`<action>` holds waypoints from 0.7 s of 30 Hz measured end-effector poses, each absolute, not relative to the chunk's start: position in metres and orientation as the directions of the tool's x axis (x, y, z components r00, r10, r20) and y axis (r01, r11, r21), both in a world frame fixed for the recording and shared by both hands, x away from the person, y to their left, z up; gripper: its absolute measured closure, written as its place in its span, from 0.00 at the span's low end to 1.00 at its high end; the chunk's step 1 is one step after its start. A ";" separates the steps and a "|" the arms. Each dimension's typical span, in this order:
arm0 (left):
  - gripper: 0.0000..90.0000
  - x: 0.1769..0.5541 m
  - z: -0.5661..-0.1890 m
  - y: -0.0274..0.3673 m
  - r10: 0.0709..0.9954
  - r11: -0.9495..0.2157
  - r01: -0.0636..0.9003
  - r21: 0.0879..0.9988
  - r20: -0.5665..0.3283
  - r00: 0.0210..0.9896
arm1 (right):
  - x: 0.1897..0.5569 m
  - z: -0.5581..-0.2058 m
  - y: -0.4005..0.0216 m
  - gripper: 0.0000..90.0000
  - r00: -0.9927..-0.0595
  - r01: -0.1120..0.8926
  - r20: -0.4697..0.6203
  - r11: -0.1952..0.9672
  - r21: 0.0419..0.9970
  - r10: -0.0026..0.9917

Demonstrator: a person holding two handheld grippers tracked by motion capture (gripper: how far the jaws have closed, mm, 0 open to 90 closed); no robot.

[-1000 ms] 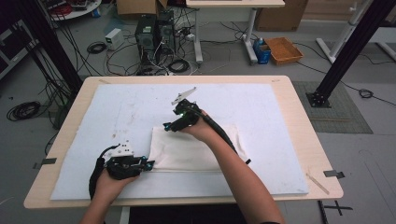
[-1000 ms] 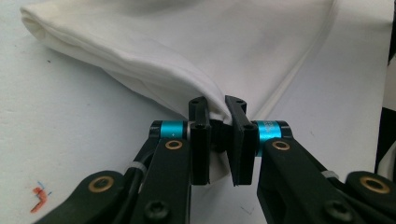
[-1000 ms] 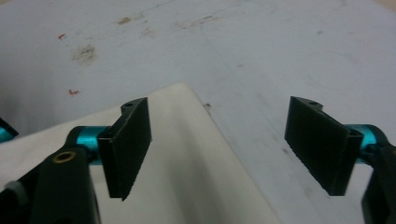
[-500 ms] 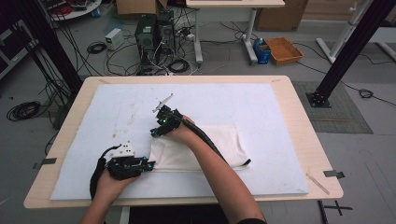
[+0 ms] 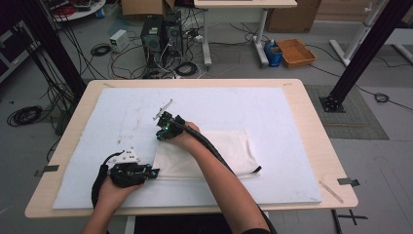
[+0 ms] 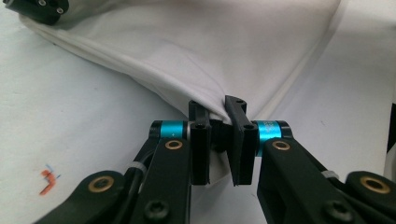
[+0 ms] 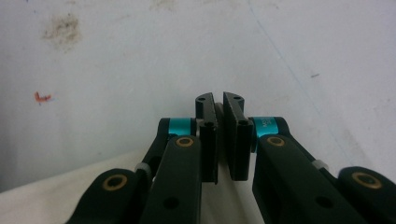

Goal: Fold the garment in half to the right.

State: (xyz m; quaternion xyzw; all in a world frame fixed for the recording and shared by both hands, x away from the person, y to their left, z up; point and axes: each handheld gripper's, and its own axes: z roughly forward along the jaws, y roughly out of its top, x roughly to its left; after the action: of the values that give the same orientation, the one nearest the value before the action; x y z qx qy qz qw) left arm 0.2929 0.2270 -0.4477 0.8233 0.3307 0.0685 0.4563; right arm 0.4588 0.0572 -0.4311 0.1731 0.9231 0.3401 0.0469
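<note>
Both tongs at the left end of a white cloth, on a white mat.

Left gripper (image 6: 218,140) pinches the near-left corner of the cloth (image 5: 229,151); the fabric spreads away ahead of its jaws. Right gripper (image 7: 218,140) has just pressed its jaws together at the far-left corner; whether cloth is caught between them I cannot tell. Cloth edge lies under and behind that gripper, bare mat (image 5: 292,117) beyond its tips.

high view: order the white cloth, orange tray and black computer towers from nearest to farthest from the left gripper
From the left gripper, at the table's near left:
1. White cloth: right beside it on the pad, its corner pinched in the jaws.
2. Black computer towers: on the floor beyond the table's far edge.
3. Orange tray: on the floor, far right.
</note>
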 end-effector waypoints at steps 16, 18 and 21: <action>0.90 0.289 -0.411 0.222 0.551 -0.333 0.436 0.836 -0.203 0.810 | 0.448 -0.391 0.040 0.96 -0.941 0.234 0.019 0.609 0.758 0.338; 0.90 0.290 -0.408 0.216 0.535 -0.340 0.426 0.838 -0.200 0.821 | 0.446 -0.386 0.031 0.96 -0.940 0.221 0.005 0.600 0.769 0.340; 0.90 0.293 -0.403 0.205 0.511 -0.340 0.413 0.845 -0.203 0.835 | 0.444 -0.381 0.017 0.96 -0.938 0.215 -0.001 0.587 0.780 0.346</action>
State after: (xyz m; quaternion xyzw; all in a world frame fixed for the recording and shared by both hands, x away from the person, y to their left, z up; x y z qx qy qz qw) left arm 0.2932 0.2052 -0.4033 0.8171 0.2826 0.0489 0.5001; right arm 0.4443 0.0170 -0.3812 0.1581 0.8876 0.4258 0.0767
